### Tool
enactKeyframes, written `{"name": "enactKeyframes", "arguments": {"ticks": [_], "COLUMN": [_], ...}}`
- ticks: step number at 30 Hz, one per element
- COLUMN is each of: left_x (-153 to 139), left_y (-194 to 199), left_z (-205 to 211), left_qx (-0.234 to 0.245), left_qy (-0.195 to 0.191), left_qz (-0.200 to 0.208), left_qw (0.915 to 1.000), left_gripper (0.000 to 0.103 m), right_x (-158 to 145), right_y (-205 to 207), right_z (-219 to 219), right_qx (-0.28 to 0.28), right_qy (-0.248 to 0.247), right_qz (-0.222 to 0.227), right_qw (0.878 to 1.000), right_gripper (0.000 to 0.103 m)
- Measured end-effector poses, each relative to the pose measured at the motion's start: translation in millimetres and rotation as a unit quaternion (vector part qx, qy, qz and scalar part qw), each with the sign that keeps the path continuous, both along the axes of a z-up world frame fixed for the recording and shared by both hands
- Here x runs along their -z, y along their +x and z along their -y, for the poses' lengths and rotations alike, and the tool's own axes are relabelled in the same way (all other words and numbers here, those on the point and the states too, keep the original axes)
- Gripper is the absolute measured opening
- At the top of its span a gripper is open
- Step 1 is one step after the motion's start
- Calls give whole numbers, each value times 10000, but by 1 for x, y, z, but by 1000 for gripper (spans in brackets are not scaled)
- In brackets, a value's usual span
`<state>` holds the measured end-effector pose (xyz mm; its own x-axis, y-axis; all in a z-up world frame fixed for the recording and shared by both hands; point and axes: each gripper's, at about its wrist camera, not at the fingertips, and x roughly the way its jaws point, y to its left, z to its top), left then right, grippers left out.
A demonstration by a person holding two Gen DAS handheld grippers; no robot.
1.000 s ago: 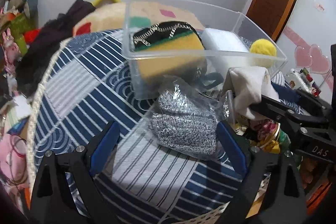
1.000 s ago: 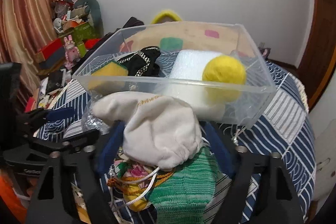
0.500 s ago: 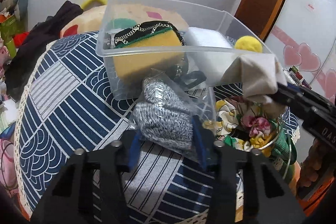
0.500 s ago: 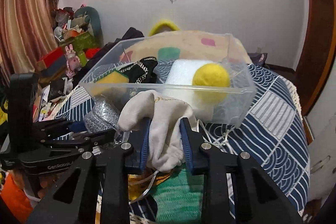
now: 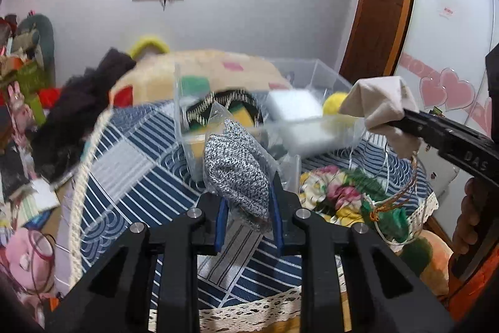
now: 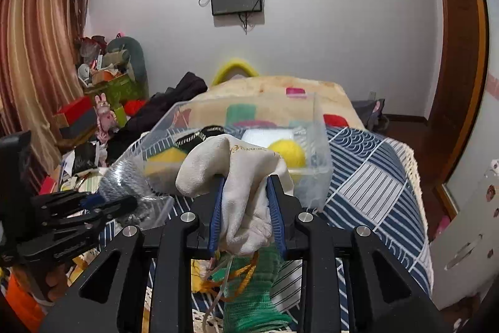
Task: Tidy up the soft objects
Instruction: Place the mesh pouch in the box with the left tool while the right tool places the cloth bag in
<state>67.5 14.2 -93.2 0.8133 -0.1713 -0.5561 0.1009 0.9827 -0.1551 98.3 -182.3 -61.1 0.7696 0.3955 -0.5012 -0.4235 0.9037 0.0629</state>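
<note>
My left gripper (image 5: 248,202) is shut on a grey knit item in a clear plastic bag (image 5: 237,167) and holds it lifted in front of the clear plastic bin (image 5: 312,67). My right gripper (image 6: 244,202) is shut on a cream cloth pouch (image 6: 240,173), raised just before the bin (image 6: 321,145). The pouch also shows in the left wrist view (image 5: 380,105), and the bagged grey item in the right wrist view (image 6: 121,177). The bin holds a yellow sponge (image 6: 165,158), a black trimmed item (image 6: 196,136), a white foam block (image 6: 268,136) and a yellow ball (image 6: 288,152).
The bin stands on a table with a blue and white patterned cloth (image 5: 131,164). A floral cloth (image 5: 330,192) and a green knit item (image 6: 255,295) with cords lie at the table's near right. A padded bed (image 6: 271,89) and room clutter (image 6: 103,89) lie behind.
Both grippers closed on their items, the left on the bagged grey knit and the right on the cream pouch, and lifted them off the table toward the bin.
</note>
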Motion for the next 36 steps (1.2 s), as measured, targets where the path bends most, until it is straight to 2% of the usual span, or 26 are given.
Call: {"name": "enactKeyframes", "arguments": {"ticks": [10, 20, 24, 28, 33, 36], "left_x": [-43, -69, -70, -60, -37, -23], "left_y": [-3, 35, 57, 82, 115, 130], "left_z": [-8, -16, -16, -17, -22, -21], "left_qx": [-254, -475, -532, -518, -465, -404], "left_qy": [144, 291, 378, 375, 306, 330], "left_qz": [647, 931, 913, 711, 297, 72], "left_qw": [9975, 9941, 9937, 9954, 9980, 9986], "left_gripper": [23, 23, 23, 23, 23, 23], "right_x": [-30, -55, -61, -56, -36, -18], "right_y": [-1, 25, 39, 51, 70, 81], "right_z": [-4, -28, -40, -52, -65, -73], "right_qx": [30, 121, 139, 158, 147, 45], "right_qy": [-28, -230, -334, -506, -792, -1046], "right_qz": [508, 973, 1046, 1038, 794, 495], "right_qw": [9987, 9949, 9939, 9932, 9936, 9933], "right_gripper": [25, 25, 25, 25, 25, 25]}}
